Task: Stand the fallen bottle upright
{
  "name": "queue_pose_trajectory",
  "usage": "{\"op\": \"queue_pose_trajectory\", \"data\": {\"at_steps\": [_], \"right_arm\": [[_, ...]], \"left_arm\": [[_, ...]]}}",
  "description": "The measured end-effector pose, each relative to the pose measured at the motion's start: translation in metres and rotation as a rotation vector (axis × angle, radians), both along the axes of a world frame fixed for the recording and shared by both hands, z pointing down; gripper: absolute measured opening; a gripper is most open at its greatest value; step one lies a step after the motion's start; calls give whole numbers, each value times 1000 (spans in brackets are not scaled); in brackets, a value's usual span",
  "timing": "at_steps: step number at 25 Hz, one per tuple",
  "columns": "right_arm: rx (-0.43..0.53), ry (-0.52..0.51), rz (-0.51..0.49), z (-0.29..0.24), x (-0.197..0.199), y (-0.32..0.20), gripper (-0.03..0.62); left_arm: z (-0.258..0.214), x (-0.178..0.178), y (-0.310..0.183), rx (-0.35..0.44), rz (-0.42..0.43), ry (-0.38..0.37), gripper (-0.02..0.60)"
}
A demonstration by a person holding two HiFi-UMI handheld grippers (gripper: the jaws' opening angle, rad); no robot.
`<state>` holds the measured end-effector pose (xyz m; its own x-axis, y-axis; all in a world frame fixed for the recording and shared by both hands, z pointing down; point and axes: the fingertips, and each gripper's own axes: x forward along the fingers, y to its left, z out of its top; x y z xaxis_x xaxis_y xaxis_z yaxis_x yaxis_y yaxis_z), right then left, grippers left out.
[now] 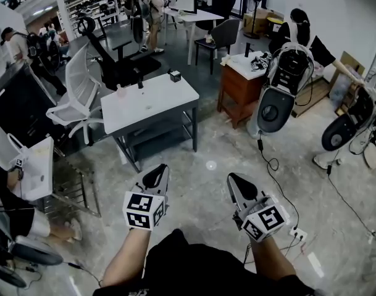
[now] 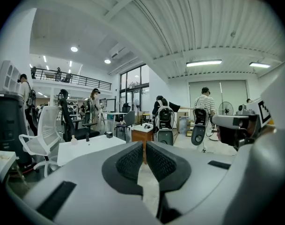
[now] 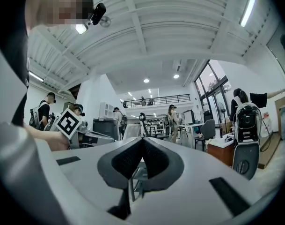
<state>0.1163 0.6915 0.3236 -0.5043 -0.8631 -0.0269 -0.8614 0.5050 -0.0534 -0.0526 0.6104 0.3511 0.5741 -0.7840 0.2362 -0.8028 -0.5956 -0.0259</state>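
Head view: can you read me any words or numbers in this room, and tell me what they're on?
No words or numbers can be read anywhere.
Black-and-white left marker cube on the left gripper: square patterns only, no letters.
Black-and-white right marker cube on the right gripper: the same.
Brown cardboard boxes at the back: any print is too small to read.
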Motion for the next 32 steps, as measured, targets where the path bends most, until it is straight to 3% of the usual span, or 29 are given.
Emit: {"op": "queue_pose_trajectory", "data": {"at_steps": [7,16,23,32], "right_arm": [[-53,4,-12,14,-5,-42,12],[-131,37,-8,35,-27,-166,12],[-184,49,-21,41,-66,-266,12],[-181,59,-42,41,-110,-340,12]], "left_arm": [[15,-5,-40,-15,-16,12,34],[42,-29,-168,-72,-22,44,34],[44,-54,-269,-77,-19,54,34],[49,-100,-342,-82,-27,78,34]]}}
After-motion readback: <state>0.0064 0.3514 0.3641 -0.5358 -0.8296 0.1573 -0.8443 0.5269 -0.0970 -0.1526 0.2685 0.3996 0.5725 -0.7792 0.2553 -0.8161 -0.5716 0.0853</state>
